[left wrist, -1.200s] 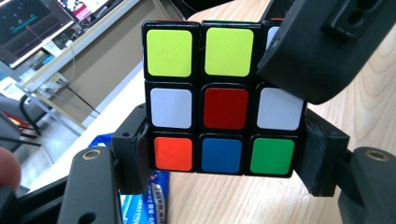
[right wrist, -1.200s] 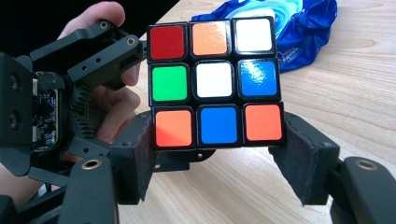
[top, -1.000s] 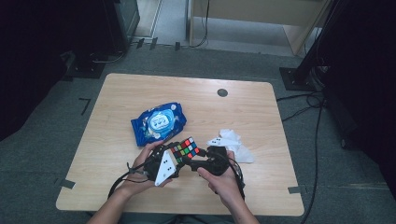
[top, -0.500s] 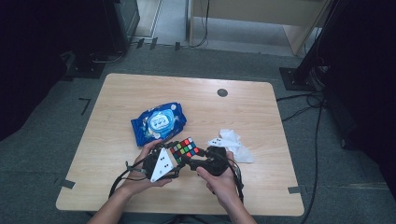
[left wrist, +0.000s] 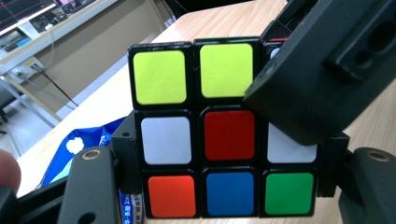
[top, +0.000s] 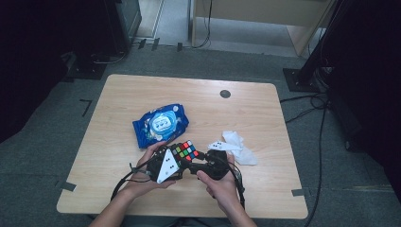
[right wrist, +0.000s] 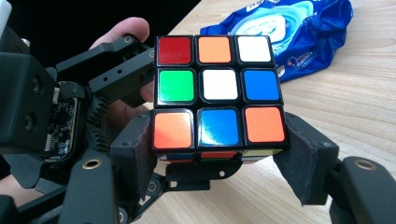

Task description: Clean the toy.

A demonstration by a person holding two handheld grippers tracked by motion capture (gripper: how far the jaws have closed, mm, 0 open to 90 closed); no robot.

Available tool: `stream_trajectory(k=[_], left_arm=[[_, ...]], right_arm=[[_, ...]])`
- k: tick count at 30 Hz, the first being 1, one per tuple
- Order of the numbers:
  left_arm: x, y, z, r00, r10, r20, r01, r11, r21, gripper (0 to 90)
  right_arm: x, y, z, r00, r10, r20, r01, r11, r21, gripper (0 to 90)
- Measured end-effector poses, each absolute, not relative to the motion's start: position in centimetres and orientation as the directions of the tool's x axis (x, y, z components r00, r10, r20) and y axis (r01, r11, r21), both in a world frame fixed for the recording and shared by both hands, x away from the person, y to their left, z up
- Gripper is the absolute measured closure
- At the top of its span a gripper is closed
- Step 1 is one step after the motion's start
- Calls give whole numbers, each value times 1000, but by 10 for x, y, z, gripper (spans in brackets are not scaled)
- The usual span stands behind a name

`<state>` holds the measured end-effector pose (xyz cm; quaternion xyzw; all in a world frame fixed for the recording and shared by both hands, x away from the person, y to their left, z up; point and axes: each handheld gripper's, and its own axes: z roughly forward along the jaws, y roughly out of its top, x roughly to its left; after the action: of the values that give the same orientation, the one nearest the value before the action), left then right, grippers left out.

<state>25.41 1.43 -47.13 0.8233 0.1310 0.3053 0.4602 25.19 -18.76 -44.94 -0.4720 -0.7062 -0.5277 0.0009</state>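
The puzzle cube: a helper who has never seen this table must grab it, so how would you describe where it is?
On the wooden table, look near the front edge, where the person's two hands meet. The puzzle cube is held there between the left gripper and the right gripper, just in front of the blue wipes pack and left of the crumpled white tissue. It alone has small multicoloured squares.

puzzle cube (top: pixel 185 151): 1 | blue wipes pack (top: pixel 160 124): 1 | crumpled white tissue (top: pixel 239 147): 1 | claws: 2 – left claw (top: pixel 174 157), right claw (top: pixel 201 155) | desk (top: pixel 255 113): 1
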Motion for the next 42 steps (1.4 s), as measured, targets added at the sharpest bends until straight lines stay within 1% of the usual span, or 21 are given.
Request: stream_trajectory(k=[4,6,7,9,10,12,14,15,16,17,19,22,24,27,29,33,36,38,40,41,42], left_arm=[[253,17,-470,781,491,387,-78,-537,840,337],[253,17,-468,780,488,391,-79,-542,837,340],[254,17,-467,782,495,379,-68,-536,842,341],[257,20,-467,776,516,363,-47,-526,849,341],[260,24,-466,778,528,341,-32,-508,861,341],[263,29,-466,772,553,314,-6,-487,874,341],[267,34,-464,765,570,300,11,-477,879,341],[268,36,-464,761,578,294,16,-470,882,341],[268,37,-463,759,582,292,19,-467,884,341],[268,37,-463,759,583,290,19,-465,885,341],[269,38,-462,758,583,291,18,-465,885,340],[269,37,-463,761,579,293,19,-471,882,340],[269,35,-464,762,578,292,22,-474,880,340],[269,34,-466,763,574,295,23,-481,876,340],[269,33,-466,765,574,292,25,-480,877,340],[269,33,-467,768,571,291,27,-482,876,340],[269,32,-467,772,567,287,29,-483,875,340],[269,31,-468,775,568,277,35,-477,878,340],[269,31,-468,777,565,276,34,-476,879,340],[269,30,-468,779,564,274,35,-475,879,340],[269,30,-468,780,565,270,35,-470,882,340]], right_arm=[[252,-188,-449,-561,658,502,669,3,744,343],[254,-191,-447,-585,642,496,666,31,745,338],[255,-193,-446,-594,633,497,665,38,746,327],[259,-204,-441,-609,607,511,660,31,750,267],[260,-212,-438,-612,598,517,655,17,755,279],[261,-231,-433,-598,627,500,626,-26,780,311],[264,-250,-432,-562,688,458,595,-47,802,373],[265,-259,-433,-537,739,407,576,-31,817,389],[267,-268,-438,-494,810,317,555,14,832,413],[269,-274,-443,-454,857,243,548,53,835,442],[273,-287,-456,-376,914,154,560,91,824,466],[279,-303,-475,-306,936,172,607,52,793,499],[283,-308,-485,-277,944,179,633,39,773,498],[286,-310,-498,-219,965,141,655,39,754,487],[288,-312,-505,-188,969,162,680,10,734,485],[291,-311,-514,-179,974,142,698,24,715,518],[290,-312,-516,-171,978,118,687,33,726,601],[289,-313,-517,-170,979,108,679,37,733,700],[288,-316,-518,-174,975,138,678,17,735,847],[288,-317,-518,-180,970,163,678,2,735,886],[289,-318,-518,-171,968,182,679,-18,734,895]])
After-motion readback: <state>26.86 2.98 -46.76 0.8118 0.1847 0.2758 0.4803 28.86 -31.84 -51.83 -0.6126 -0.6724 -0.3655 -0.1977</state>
